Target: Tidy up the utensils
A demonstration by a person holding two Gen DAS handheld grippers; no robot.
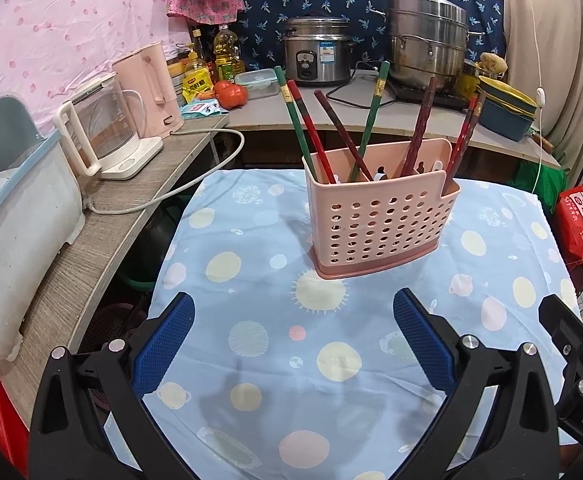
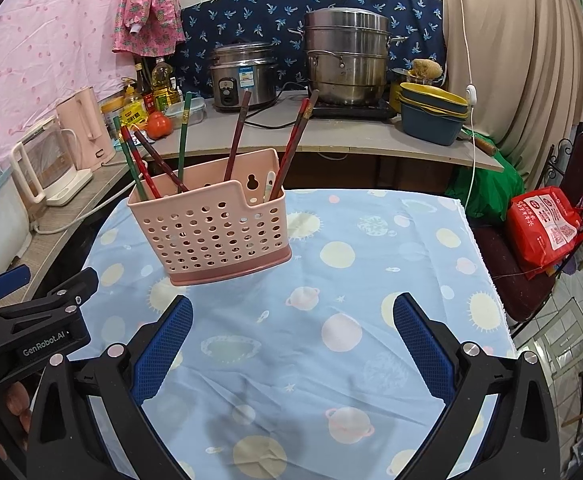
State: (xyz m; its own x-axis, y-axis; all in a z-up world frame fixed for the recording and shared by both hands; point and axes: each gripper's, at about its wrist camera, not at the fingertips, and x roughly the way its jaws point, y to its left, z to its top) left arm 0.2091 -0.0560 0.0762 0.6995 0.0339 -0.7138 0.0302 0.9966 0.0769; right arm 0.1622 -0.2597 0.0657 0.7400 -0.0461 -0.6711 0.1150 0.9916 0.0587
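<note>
- Plainly, the left gripper (image 1: pixel 293 334) is spread wide over the blue planet-print tablecloth (image 1: pixel 251 304), its blue ribbed pads (image 1: pixel 163 348) far apart with nothing between them and nothing touching them.
- Likewise the right gripper (image 2: pixel 291 338) stands wide open above the same cloth, pads (image 2: pixel 423 348) empty and clear of everything; the left gripper's black body shows at the lower left edge of the right wrist view.
- Ahead of both, the pink perforated utensil holder (image 1: pixel 375 216) stands upright on the tablecloth, well apart from either gripper.
- Inside the holder, chopsticks (image 1: pixel 311 128) lean at different angles: green and red ones at the left end, a dark red one (image 1: pixel 421 128) near the middle, red ones at the right end.
- Something white (image 2: pixel 269 184) pokes up in the right part of the holder; what it is cannot be told.
- Behind the table, a counter (image 1: pixel 275 114) carries a rice cooker (image 1: pixel 317 54), a stacked steel steamer pot (image 1: pixel 425 38), a tomato (image 1: pixel 230 94) and two kettles (image 1: pixel 99 128).
</note>
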